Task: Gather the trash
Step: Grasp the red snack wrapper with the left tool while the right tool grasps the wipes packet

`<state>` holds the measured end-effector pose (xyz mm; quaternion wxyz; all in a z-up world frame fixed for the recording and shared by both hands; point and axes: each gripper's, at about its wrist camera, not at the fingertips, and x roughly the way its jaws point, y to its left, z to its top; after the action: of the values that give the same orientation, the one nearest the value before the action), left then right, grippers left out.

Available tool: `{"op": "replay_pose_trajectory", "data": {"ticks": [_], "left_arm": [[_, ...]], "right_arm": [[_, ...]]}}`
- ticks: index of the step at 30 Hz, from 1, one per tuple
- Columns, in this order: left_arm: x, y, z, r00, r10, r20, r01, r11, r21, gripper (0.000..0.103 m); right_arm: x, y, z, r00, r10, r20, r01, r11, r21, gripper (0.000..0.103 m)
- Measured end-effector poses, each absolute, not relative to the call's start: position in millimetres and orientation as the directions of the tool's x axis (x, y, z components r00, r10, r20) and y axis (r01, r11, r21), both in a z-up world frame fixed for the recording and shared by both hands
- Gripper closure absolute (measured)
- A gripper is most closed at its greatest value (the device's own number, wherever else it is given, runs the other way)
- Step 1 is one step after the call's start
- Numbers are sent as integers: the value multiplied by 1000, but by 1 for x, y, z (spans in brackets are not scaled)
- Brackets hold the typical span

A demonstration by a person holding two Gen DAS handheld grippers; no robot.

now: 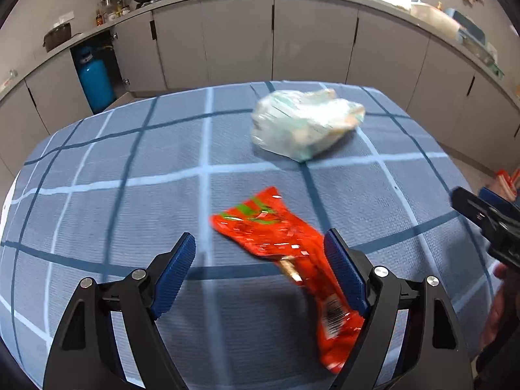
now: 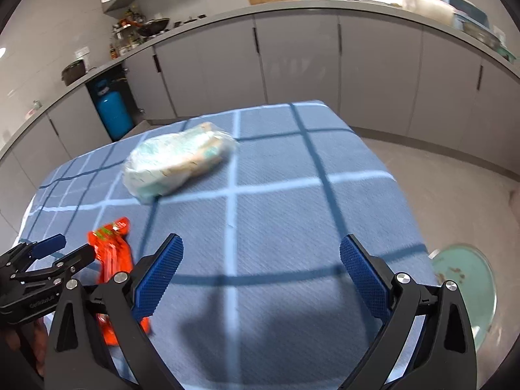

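1. Scene: a table under a blue checked tablecloth (image 1: 130,175), kitchen cabinets behind. Two pieces of trash lie on it: a red snack wrapper (image 1: 276,237) at the near side and a crumpled clear plastic bag (image 1: 305,123) farther back.

2. Left gripper (image 1: 260,260): spread wide, holding nothing. The wrapper sits partly between the fingers, its lower end pressed up against the right-hand blue pad (image 1: 344,276); I can't tell whether it touches the cloth there.

3. Right gripper (image 2: 261,266): also spread wide and empty, only bare cloth between the pads. A teal bin (image 2: 468,289) stands on the floor beyond the table edge on its right side; I take that as the drop point.

4. Key relation: the wrapper's long axis runs from near-right to far-left across the left gripper's opening, skewed toward the right pad and not centred. In the right wrist view the wrapper (image 2: 113,253) lies well off to the left, beside the left gripper (image 2: 61,253). The left is clearly the nearer tool.

5. Judgement: I'd shift the left gripper slightly rightward before closing, so both pads meet the wrapper's narrow waist.

6. The plastic bag (image 2: 178,162) lies ahead-left of the right gripper, long axis roughly crosswise; likely its pick. Both views are motion-blurred.
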<state>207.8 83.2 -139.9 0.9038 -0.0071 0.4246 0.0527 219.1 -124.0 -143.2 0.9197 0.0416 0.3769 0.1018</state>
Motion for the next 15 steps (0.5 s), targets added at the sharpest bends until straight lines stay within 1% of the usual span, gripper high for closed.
{"op": "replay_pose_trajectory", "data": {"ticks": [3, 6, 7, 9, 10, 11, 12, 13, 15], "left_arm": [[215, 66, -149, 611, 74, -789, -88, 996, 25, 23], [225, 51, -163, 583, 131, -802, -104, 991, 87, 24], [228, 48, -169, 566, 138, -813, -107, 990, 93, 27], [225, 47, -171, 567, 136, -812, -109, 990, 90, 37], [223, 43, -170, 572, 147, -807, -99, 989, 110, 39], [221, 41, -170, 576, 141, -805, -88, 990, 110, 46], [218, 41, -169, 576, 129, -807, -81, 992, 101, 56], [217, 42, -168, 575, 114, -810, -73, 993, 88, 59], [213, 44, -167, 573, 112, -812, -61, 994, 94, 60]], "right_arm": [[211, -144, -150, 694, 207, -690, -121, 978, 172, 7], [207, -158, -154, 695, 212, -687, -105, 975, 195, 7], [205, -161, -154, 697, 214, -685, -104, 974, 200, 7], [202, -166, -154, 701, 219, -679, -102, 973, 209, 7], [202, -167, -154, 702, 221, -677, -102, 972, 211, 7], [203, -167, -154, 702, 225, -676, -104, 971, 215, 6], [203, -167, -154, 701, 229, -675, -107, 970, 219, 6], [204, -165, -153, 700, 235, -674, -111, 969, 222, 6], [207, -161, -152, 699, 245, -672, -122, 967, 226, 6]]}}
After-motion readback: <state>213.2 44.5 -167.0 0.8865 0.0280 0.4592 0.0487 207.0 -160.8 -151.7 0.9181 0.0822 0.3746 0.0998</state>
